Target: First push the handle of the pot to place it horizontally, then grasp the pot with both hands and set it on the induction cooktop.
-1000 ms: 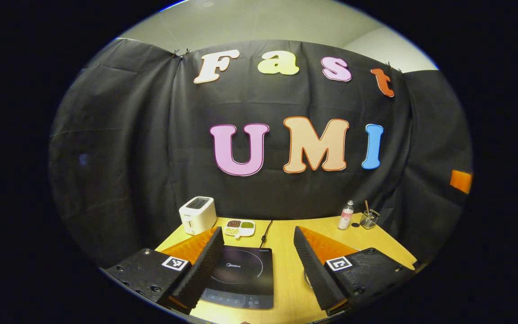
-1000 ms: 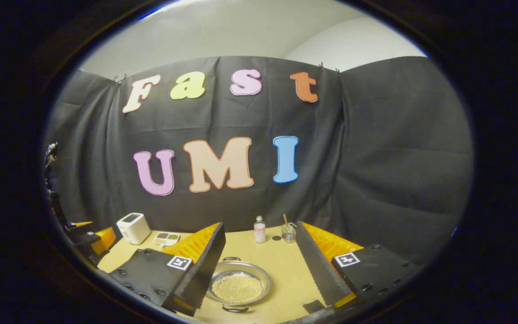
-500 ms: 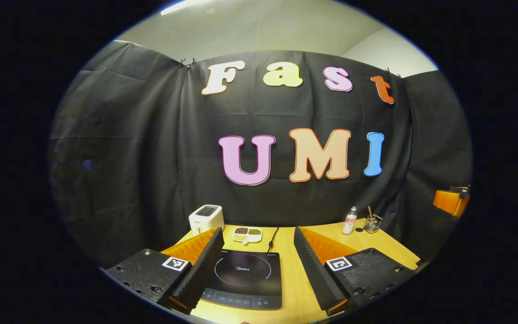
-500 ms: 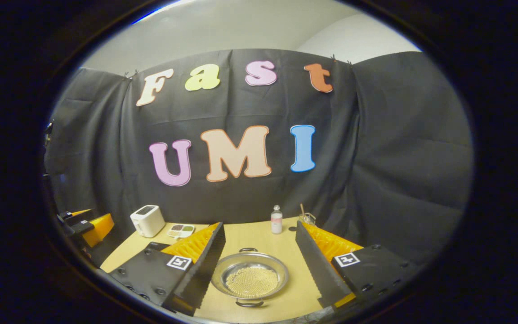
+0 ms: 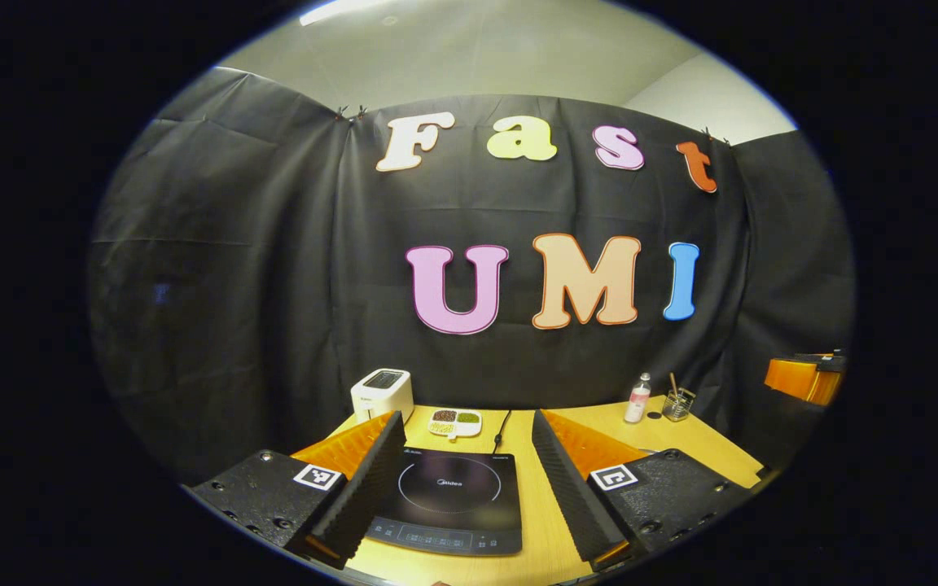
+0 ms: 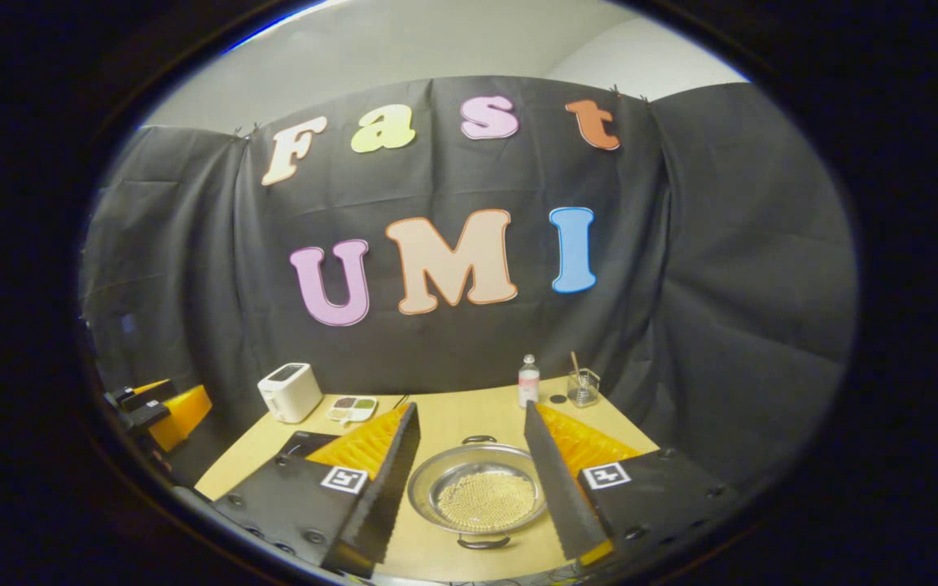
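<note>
Since the earlier frames both tongs have shifted: in the left gripper view the induction cooktop (image 5: 449, 500) now sits more squarely between the fingers, and in the right gripper view the pot (image 6: 479, 498) has drawn closer, lower centre of frame. Left tongs (image 5: 461, 480) stand open and empty above the cooktop. Right tongs (image 6: 469, 480) stand open and empty, their fingers flanking the pot without touching it. Pot rests on the worktop (image 6: 453, 411), shallow, metal, pale beads inside; one loop handle (image 6: 483, 542) points toward the camera, the other toward the back wall. Toaster (image 6: 290, 391), divided dish (image 6: 352, 406), bottle (image 6: 528, 381) and glass (image 6: 582, 387) stand along the far edge, well apart from the pot. Judgement: approach stage, first step not begun. Next move calls for one finger set against the near handle, pushing sideways to turn the pot until its handles lie left and right
</note>
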A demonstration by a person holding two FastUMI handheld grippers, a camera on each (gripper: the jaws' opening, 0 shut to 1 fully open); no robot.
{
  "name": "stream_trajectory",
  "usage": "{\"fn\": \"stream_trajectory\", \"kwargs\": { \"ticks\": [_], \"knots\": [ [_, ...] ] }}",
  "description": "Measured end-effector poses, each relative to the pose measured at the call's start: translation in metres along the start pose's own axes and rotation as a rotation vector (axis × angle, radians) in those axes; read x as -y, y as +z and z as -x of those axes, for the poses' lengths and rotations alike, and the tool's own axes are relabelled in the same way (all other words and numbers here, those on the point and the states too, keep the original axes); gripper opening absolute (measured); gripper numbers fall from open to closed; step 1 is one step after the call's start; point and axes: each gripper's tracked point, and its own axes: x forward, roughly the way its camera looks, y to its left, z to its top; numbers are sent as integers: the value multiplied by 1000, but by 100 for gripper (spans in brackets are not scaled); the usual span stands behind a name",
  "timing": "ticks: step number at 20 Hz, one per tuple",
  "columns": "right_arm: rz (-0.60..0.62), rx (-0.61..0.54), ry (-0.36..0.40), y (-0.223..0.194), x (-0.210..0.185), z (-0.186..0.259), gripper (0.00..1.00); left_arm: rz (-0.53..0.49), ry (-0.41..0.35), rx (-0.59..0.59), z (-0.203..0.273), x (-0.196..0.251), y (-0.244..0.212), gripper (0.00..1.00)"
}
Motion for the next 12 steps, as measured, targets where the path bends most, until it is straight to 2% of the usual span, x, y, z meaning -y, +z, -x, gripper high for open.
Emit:
{"fn": "stream_trajectory", "kwargs": {
  "ticks": [1, 3, 4, 5, 6, 7, 8, 10, 12],
  "knots": [
    [4, 2, 1, 0, -2, -1, 70, 3, 1, 1, -1, -2, -1, 92],
    [9, 9, 1, 1, -6, -2, 54, 5, 1, -1, -1, -5, -2, 92],
    [12, 16, 1, 2, -7, -3, 43, 4, 1, -1, -1, -6, -3, 92],
    [13, 24, -2, 4, -8, -4, 38, 4, 1, -2, -1, -6, -4, 92],
    [9, 32, -8, 6, -7, -3, 26, 6, -1, -4, -2, -7, -4, 92],
    [2, 38, -12, 7, -7, -5, 31, 7, -2, -4, -4, -7, -4, 92],
    [-9, 39, -7, 9, -8, -6, 8, 7, -1, -3, -4, -8, -3, 92],
    [-4, 34, 1, 7, -11, -6, 0, 8, -4, -2, -4, -8, -4, 92],
    [12, 28, 9, 5, -13, -8, 0, 8, -6, -4, -5, -9, -5, 92]
  ]
}}
